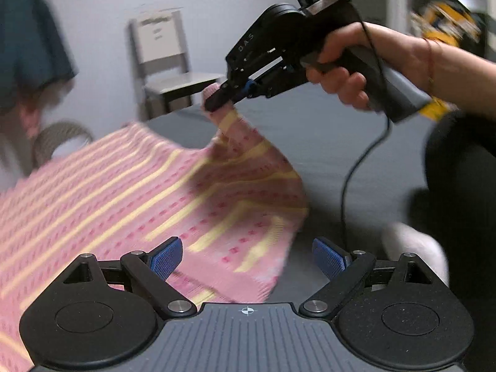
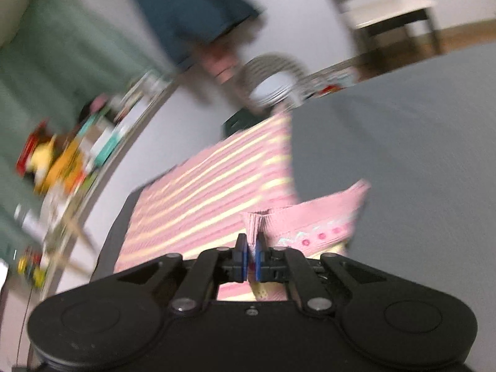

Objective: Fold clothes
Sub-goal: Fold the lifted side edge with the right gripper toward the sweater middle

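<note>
Pink knitted garment (image 1: 108,192) with pale yellow stripes and rows of darker pink dots, spread mostly flat on the grey bed (image 1: 325,142). One corner, apparently a sleeve or hem though blurred, is raised off the bed and draped back toward the garment's middle.

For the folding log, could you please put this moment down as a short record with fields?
garment: pink sweater with yellow stripes, partly lifted
surface: grey bed sheet
right gripper: shut on a pinched fold of the sweater's edge, raised above the sheet
left gripper: open, nothing between its pads, over the sweater's near edge
background: a chair by the wall; shelves blurred
fold: not yet made
</note>
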The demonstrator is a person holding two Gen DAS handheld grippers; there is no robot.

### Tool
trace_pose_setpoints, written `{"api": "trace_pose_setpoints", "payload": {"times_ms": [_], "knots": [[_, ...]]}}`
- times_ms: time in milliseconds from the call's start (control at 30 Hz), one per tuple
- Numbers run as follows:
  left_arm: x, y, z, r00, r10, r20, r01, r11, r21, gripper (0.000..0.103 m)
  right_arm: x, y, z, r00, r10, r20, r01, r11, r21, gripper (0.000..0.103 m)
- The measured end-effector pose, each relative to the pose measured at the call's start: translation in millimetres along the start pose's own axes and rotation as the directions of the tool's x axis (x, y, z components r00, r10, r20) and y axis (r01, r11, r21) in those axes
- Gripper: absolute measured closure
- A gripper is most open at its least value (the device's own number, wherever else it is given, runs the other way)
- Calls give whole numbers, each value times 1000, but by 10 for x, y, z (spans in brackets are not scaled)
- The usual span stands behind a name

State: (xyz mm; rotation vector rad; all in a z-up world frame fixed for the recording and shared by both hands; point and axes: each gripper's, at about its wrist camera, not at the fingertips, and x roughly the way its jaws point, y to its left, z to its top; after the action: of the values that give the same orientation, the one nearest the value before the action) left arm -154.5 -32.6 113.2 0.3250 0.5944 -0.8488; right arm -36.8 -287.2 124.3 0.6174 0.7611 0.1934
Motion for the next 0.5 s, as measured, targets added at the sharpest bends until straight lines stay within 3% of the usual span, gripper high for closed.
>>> {"api": "trace_pose_setpoints", "payload": {"times_ms": [133,267,300,333,400,500], "knots": [[48,97,-9,1000,11,10,-10,998,-57,12,573,371,-59,995,16,-98,-24,997,-78,97],[109,67,-20,1000,11,13,-11,999,-35,12,904,336,-176,983,48,-178,-57,997,-45,91],[140,52,-22,1000,18,6,-18,1000,-25,12,864,306,-186,983,61,-172,-69,997,-45,88],[179,38,-22,1000,28,-3,-28,1000,-14,12,816,278,-195,984,71,-165,-80,996,-49,78],[257,9,-22,999,47,-21,-47,999,7,12,662,239,-181,993,24,-119,-36,994,-101,69],[295,17,-8,998,65,-20,-66,998,-10,12,494,146,-78,997,-70,-44,62,985,-160,69]]}}
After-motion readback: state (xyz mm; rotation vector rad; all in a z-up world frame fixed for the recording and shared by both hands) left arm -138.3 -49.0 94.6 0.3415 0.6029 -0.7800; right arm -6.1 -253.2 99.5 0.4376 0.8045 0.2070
